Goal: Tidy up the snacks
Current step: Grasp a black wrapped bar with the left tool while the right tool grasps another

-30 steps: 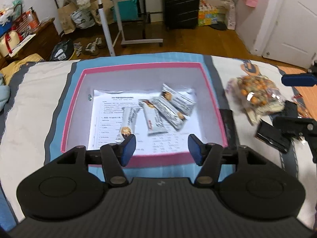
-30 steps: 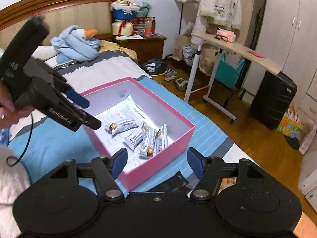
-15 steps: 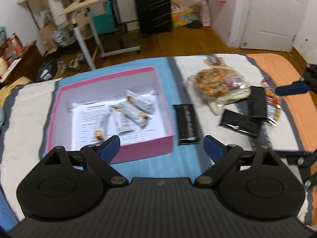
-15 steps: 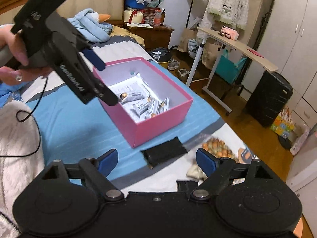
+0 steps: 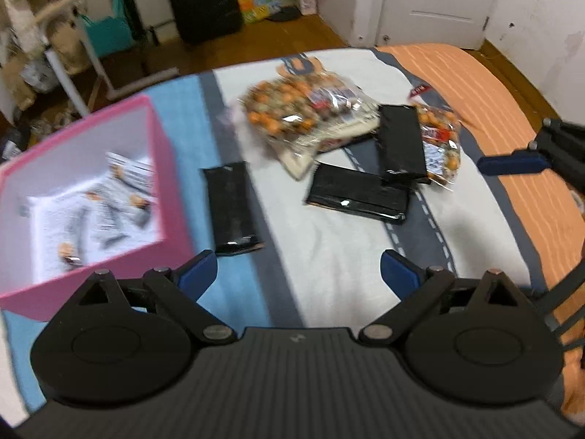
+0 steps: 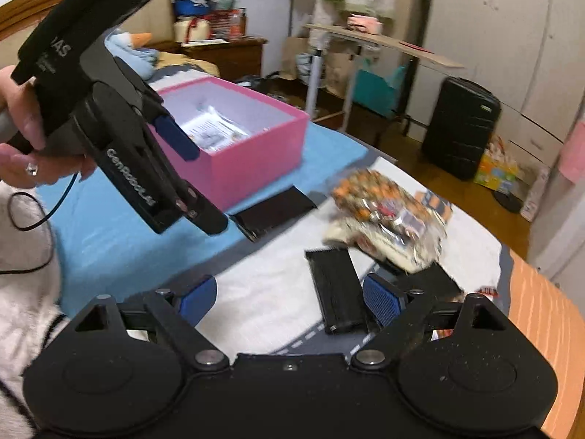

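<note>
My left gripper [image 5: 298, 270] hangs over the bed between the pink box [image 5: 172, 201] and the loose snacks. Its jaws are opening and hold nothing. Several white snack bars [image 5: 106, 212] lie on paper inside the box. One black packet [image 5: 232, 208] lies just right of the box. Two more black packets [image 5: 356, 194] overlap beside clear bags of orange snacks [image 5: 303, 109]. My right gripper [image 6: 290, 300] is open and empty, low over the sheet, with a black packet [image 6: 336, 296] just inside its right finger. A hand holds the left gripper [image 6: 204, 190] in front of the box [image 6: 252, 161].
The bed's far edge drops to a wooden floor with a black suitcase [image 5: 201, 0] and a rolling side table [image 6: 384, 42]. An orange sheet [image 5: 493, 102] covers the right side. A fuzzy white sleeve [image 6: 25, 292] fills the lower left of the right wrist view.
Both grippers have swung away from over the pink box toward the loose snacks on the right and come lower. Both sets of jaws stand wider than before.
</note>
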Demonstrator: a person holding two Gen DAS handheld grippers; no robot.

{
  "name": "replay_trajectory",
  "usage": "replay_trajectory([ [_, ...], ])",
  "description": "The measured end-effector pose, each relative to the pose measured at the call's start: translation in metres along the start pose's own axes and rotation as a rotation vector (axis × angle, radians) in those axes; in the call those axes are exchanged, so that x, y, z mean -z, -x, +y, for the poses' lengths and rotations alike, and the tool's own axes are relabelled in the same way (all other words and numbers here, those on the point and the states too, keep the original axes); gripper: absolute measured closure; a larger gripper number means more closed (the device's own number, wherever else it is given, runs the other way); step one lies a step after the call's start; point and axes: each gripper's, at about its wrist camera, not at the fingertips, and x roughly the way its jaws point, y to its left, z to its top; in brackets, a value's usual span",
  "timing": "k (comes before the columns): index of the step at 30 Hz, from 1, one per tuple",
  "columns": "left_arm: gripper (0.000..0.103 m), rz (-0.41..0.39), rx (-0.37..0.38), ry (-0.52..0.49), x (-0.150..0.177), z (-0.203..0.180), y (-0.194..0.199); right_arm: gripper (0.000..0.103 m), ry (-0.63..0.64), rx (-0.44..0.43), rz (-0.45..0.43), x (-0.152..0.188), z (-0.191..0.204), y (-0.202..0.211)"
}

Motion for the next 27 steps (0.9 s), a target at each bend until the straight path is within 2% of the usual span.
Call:
replay_trajectory([
  [3,0.006,-0.001,0.023,0.018,-0.002,-0.005,-0.025,0.013,-0.023,0.025,0.014,0.016,-0.003,-0.018],
  [5,0.006,-0.012,0.075,0.05,-0.005,-0.003,-0.039,0.013,-0.01,0.048,-0.006,0.025,-0.006,-0.026],
  [8,0.011,0.002,0.139,0.137,-0.011,0.006,-0.063,0.016,0.062,0.013,-0.003,0.024,-0.009,-0.046],
  [13,0.031,0.036,0.225,0.319,-0.017,0.022,-0.099,0.025,0.227,-0.026,0.073,0.007,-0.026,-0.1],
  [14,0.04,0.033,0.232,0.354,-0.018,0.024,-0.106,0.029,0.237,-0.031,0.105,0.005,-0.032,-0.113],
  [15,0.045,0.026,0.239,0.388,-0.018,0.026,-0.113,0.035,0.233,-0.037,0.139,0.004,-0.04,-0.125],
  [16,0.047,0.019,0.251,0.422,-0.019,0.026,-0.12,0.037,0.222,-0.049,0.169,0.005,-0.046,-0.135],
  [19,0.056,0.037,0.291,0.493,-0.017,0.021,-0.144,0.037,0.174,-0.086,0.245,0.007,-0.064,-0.158],
  [20,0.061,0.061,0.286,0.504,-0.015,0.017,-0.152,0.037,0.145,-0.103,0.244,0.007,-0.069,-0.158],
  [21,0.062,0.072,0.278,0.513,-0.013,0.014,-0.158,0.036,0.127,-0.11,0.243,0.007,-0.072,-0.157],
  [25,0.062,0.022,0.265,0.563,-0.004,0.008,-0.158,0.034,0.096,-0.099,0.272,0.013,-0.074,-0.152],
  [26,0.062,0.007,0.27,0.588,-0.002,0.008,-0.159,0.035,0.087,-0.099,0.27,0.015,-0.075,-0.152],
  [27,0.062,-0.008,0.275,0.615,0.001,0.008,-0.161,0.043,0.075,-0.103,0.264,0.016,-0.074,-0.151],
])
